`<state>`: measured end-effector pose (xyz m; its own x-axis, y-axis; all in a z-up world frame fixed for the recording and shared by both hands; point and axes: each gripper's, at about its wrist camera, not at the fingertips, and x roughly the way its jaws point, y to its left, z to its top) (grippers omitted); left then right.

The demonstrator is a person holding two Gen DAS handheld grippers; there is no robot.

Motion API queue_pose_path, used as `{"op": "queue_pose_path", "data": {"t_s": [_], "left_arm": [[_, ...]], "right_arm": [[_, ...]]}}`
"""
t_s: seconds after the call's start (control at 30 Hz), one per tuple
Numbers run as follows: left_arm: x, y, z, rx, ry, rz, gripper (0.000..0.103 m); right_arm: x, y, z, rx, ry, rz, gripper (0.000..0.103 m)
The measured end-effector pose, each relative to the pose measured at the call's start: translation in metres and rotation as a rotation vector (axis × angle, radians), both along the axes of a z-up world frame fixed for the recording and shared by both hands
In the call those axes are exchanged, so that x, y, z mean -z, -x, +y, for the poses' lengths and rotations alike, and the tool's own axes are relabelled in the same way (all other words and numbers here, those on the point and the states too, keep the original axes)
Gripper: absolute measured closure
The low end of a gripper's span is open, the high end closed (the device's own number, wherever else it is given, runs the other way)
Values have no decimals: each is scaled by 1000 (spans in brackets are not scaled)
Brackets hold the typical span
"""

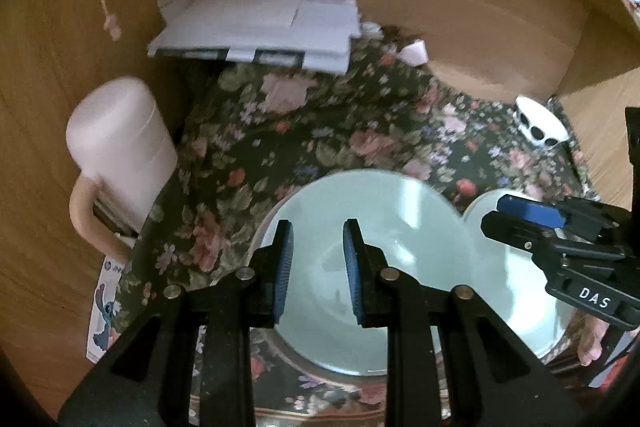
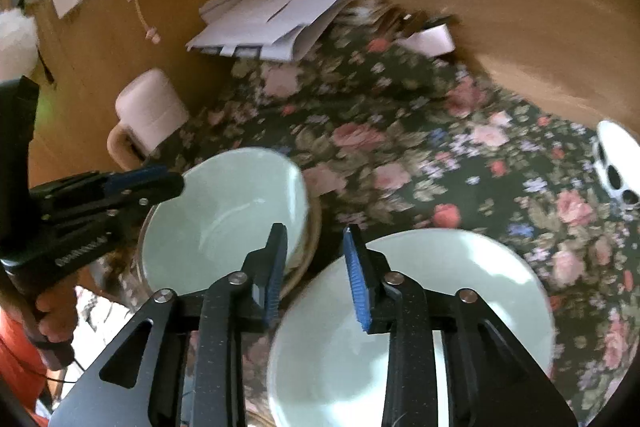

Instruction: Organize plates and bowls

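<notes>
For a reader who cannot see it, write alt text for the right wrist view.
Open black tongs hover between two pale green bowls on a floral cloth. The other tongs reach in from the left; papers lie behind.

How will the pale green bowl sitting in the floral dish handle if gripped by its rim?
The pale green bowl looks glazed and glossy, so probably slippery between the pads. It seems rigid ceramic: likely chips if knocked against the floral dish beneath. Gripped by one edge, it may tilt.
</notes>
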<state>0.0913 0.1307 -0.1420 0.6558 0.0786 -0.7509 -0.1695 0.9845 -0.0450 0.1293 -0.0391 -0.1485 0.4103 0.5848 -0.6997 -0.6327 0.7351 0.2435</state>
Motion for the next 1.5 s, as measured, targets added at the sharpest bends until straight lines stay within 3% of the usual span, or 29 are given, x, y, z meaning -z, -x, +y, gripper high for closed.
{"op": "queue_pose_path", "data": {"t_s": [0.1, 0.2, 0.3, 0.5, 0.63, 0.93, 1.27, 1.5], "left_arm": [[-13, -5, -10, 23, 12, -27, 65], [-25, -13, -26, 52, 6, -63, 60], [-36, -22, -40, 79, 11, -87, 50], [-53, -42, -71, 134, 12, -119, 37], [-59, -55, -93, 172, -5, -135, 30], [-55, -103, -133, 249, 0, -95, 30], [-32, -174, -168, 313, -10, -22, 29], [-9, -221, -191, 328, -64, 46, 29]], "right_arm": [[-13, -2, -18, 54, -11, -52, 52], [-24, -6, -38, 107, -18, -93, 47], [-34, -10, -61, 152, -22, -122, 42], [-52, -21, -108, 267, -29, -185, 24], [-60, -33, -137, 341, -32, -207, 23], [-51, -72, -189, 483, 3, -201, 23], [-12, -130, -237, 639, 53, -116, 23], [20, -170, -256, 706, 76, -34, 23]]}}
